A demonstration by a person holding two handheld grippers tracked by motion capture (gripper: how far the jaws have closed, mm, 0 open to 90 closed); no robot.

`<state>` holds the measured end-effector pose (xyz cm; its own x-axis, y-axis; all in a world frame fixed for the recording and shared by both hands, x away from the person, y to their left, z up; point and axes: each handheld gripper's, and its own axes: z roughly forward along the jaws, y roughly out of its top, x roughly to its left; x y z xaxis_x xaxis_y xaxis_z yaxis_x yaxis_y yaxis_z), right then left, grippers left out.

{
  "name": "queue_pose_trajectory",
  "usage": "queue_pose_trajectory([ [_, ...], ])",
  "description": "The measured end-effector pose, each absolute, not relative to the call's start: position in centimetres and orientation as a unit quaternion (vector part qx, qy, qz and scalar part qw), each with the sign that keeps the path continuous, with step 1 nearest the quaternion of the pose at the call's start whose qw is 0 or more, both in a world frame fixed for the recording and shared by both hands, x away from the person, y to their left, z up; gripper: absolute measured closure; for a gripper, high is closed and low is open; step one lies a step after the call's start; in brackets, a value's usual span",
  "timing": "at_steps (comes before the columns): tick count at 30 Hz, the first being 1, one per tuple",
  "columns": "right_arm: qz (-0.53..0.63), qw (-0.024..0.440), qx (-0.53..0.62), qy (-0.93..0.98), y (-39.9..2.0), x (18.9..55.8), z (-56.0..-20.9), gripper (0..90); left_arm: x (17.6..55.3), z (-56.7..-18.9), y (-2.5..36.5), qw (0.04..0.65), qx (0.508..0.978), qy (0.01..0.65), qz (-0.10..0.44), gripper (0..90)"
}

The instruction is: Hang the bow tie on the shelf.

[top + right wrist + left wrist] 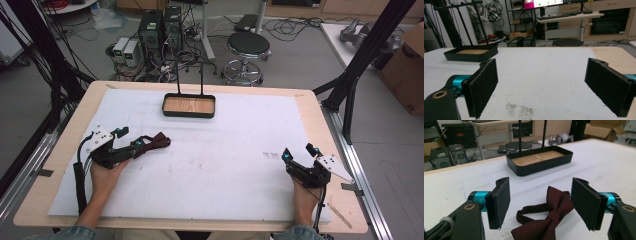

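On the white mat (210, 170) at 9 o'clock, the left gripper (540, 205) has its jaws spread around a dark red bow tie (546, 220), not pinching it, while the right gripper (541, 87) sits wide open at 4 o'clock.

White-covered table (225, 170): dark red bow tie (152, 144), black tray (189, 106).

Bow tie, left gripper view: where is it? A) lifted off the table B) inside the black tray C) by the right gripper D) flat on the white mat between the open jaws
D: the dark red bow tie lies on the white mat between the left gripper jaws, pads apart from it; the black tray holds nothing.
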<state>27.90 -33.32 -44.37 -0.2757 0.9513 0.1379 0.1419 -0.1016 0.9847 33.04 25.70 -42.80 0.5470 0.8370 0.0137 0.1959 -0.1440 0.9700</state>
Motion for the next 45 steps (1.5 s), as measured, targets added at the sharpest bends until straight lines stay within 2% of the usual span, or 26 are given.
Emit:
queue_pose_trajectory([
  [1,0.563,0.359,0.481,0.567,-33.3,27.9,-44.4,10.6,33.2,-42.9,25.3,0.531,0.709,0.364,0.289,37.8],
  [7,0.564,0.358,0.482,0.567,-33.4,27.9,-44.4,10.6,34.3,-43.3,24.6,0.505,0.741,0.363,0.255,38.5],
  [12,0.563,0.357,0.482,0.568,-33.3,27.9,-44.4,10.6,35.2,-43.7,24.2,0.487,0.758,0.363,0.236,42.5],
  [13,0.561,0.358,0.483,0.569,-33.4,27.9,-44.4,10.6,35.3,-43.9,24.0,0.483,0.764,0.357,0.236,47.1],
  [17,0.560,0.358,0.483,0.569,-33.3,27.9,-44.4,10.6,35.3,-43.9,23.7,0.474,0.774,0.346,0.240,54.9],
  [26,0.560,0.358,0.483,0.570,-33.3,28.0,-44.4,10.6,35.3,-44.3,22.7,0.434,0.797,0.332,0.256,58.4],
  [30,0.560,0.357,0.483,0.570,-33.3,28.0,-44.4,10.6,35.9,-44.4,22.4,0.403,0.820,0.334,0.230,58.5],
  [33,0.561,0.355,0.484,0.570,-33.3,28.0,-44.4,10.6,36.1,-44.4,22.3,0.396,0.823,0.341,0.223,59.9],
  [39,0.561,0.353,0.485,0.570,-33.4,28.0,-44.4,10.6,36.1,-44.4,22.5,0.400,0.823,0.339,0.218,74.0],
  [45,0.563,0.351,0.487,0.568,-33.4,28.0,-44.4,10.6,35.9,-44.1,22.7,0.412,0.818,0.338,0.215,75.8],
])
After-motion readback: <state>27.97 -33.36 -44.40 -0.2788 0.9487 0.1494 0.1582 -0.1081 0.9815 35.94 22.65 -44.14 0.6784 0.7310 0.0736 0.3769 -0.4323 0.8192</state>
